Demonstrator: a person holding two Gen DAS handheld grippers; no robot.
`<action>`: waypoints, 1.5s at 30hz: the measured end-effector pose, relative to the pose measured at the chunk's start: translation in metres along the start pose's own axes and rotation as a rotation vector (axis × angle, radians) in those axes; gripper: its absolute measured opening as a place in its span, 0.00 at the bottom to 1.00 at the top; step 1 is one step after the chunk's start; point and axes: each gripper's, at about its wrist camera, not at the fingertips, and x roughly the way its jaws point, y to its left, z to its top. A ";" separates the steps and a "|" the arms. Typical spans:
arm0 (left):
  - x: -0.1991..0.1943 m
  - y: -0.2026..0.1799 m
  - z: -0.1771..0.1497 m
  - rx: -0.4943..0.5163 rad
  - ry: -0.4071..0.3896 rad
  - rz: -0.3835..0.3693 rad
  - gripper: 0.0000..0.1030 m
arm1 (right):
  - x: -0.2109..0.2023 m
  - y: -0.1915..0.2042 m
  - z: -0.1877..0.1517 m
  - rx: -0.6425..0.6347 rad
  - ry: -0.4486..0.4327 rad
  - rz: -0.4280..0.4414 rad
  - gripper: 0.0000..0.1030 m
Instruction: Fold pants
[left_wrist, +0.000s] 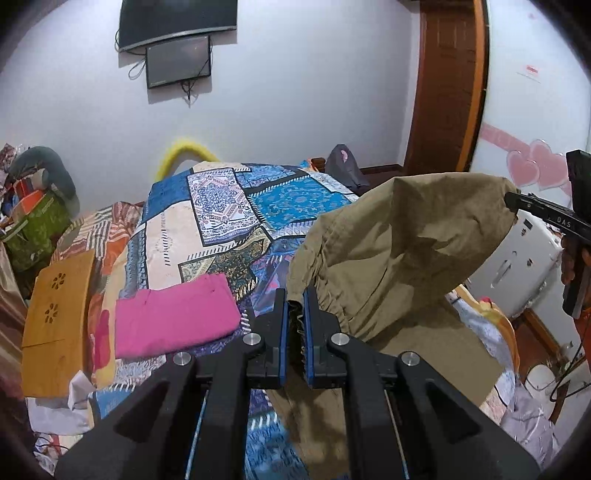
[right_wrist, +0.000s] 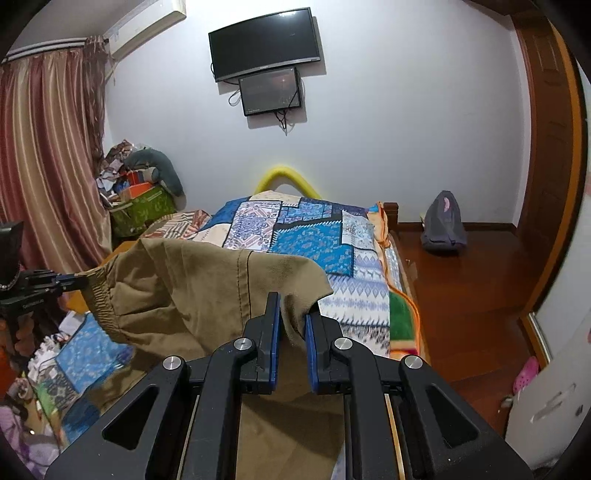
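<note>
1. The left gripper (left_wrist: 295, 314) has its jaws clamped on the gathered elastic edge of the khaki pants (left_wrist: 399, 243); the bunched hem sits right between the blue pads, a hold on the strongest seam so the cloth is unlikely to slip.
2. The right gripper (right_wrist: 293, 319) is pinched shut on the other edge of the pants (right_wrist: 192, 291), with a fold of cloth pressed between its pads.
3. Out from both sets of jaws the fabric stretches in a raised span from one gripper to the other, apparently lifted so the garment can hang and be straightened before a fold.
4. Below the jaws the rest of the pants trails down onto the patchwork bedspread (left_wrist: 221, 206), which serves as the folding surface.
5. To the left of the left jaws a folded pink garment (left_wrist: 173, 317) lies on the bed, likely set aside as finished.
6. Far ahead of the jaws, two dark screens (right_wrist: 266, 44) hang on the wall.
</note>
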 end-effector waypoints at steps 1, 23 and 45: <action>-0.006 -0.003 -0.004 0.006 -0.004 -0.002 0.07 | -0.005 0.001 -0.004 0.005 -0.001 0.003 0.11; -0.016 -0.034 -0.132 0.040 0.135 -0.031 0.07 | -0.007 0.007 -0.122 0.069 0.180 -0.050 0.11; -0.001 0.013 -0.158 -0.068 0.261 0.090 0.08 | 0.001 -0.028 -0.190 0.046 0.389 -0.196 0.26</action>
